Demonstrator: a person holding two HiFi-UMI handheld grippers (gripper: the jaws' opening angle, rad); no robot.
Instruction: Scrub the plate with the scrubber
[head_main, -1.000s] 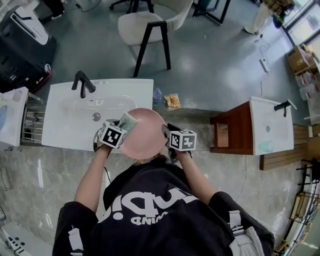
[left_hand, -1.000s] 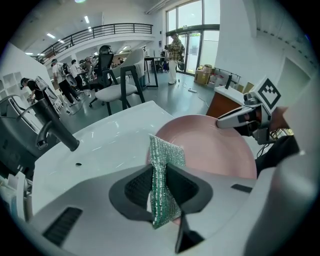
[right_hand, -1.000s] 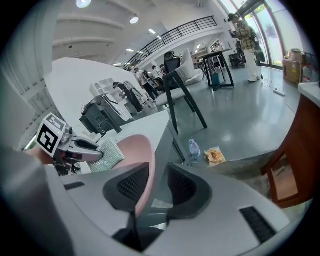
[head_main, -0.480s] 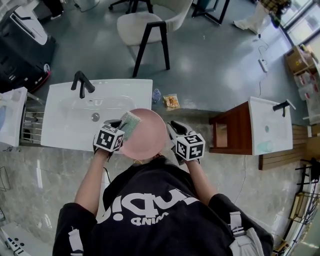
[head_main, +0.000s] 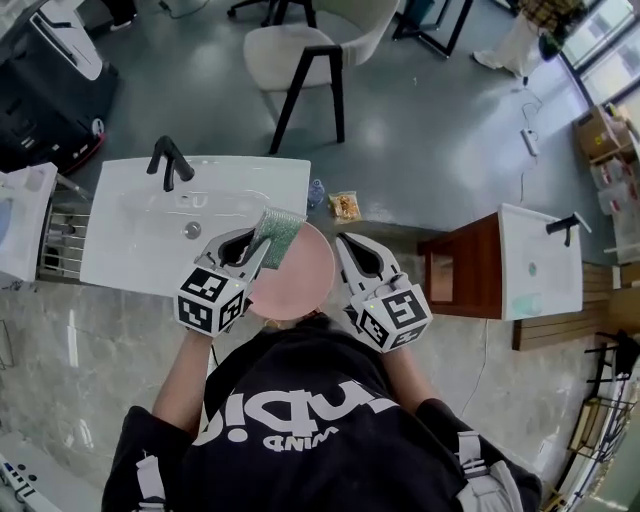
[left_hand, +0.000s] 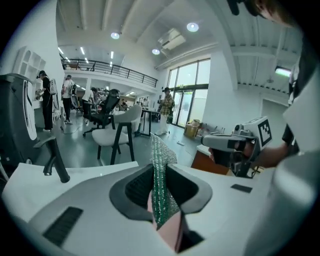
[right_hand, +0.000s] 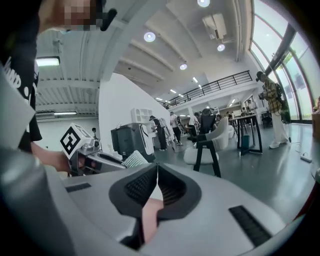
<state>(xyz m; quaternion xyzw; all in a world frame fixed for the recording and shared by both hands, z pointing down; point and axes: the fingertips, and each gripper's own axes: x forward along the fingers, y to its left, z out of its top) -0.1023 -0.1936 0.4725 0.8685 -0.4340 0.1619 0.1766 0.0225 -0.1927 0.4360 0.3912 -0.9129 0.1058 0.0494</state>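
Note:
A round pink plate (head_main: 300, 275) lies at the sink's front right corner, between my two grippers. My left gripper (head_main: 255, 240) is shut on a green sparkly scrubber (head_main: 278, 230), which stands up over the plate's upper left rim. In the left gripper view the scrubber (left_hand: 161, 190) fills the jaws, with the plate (left_hand: 170, 232) showing pink beneath. My right gripper (head_main: 348, 243) hangs by the plate's right edge. Its jaws have just been closing, and its tips (right_hand: 157, 167) meet with nothing between them. The plate (right_hand: 150, 217) shows only through the slot behind them.
A white sink (head_main: 130, 250) with a black faucet (head_main: 168, 160) sits at the left, a wire rack (head_main: 65, 245) beside it. A snack bag (head_main: 345, 204) and small bottle (head_main: 315, 190) lie behind the plate. A wooden cabinet (head_main: 470, 270) with a second sink (head_main: 540, 260) stands at the right, a chair (head_main: 300, 50) beyond.
Both grippers have risen toward the head camera and tipped up nearer level. The scrubber came up with the left one. The right jaws, open at the plate's edge before, are now closed.

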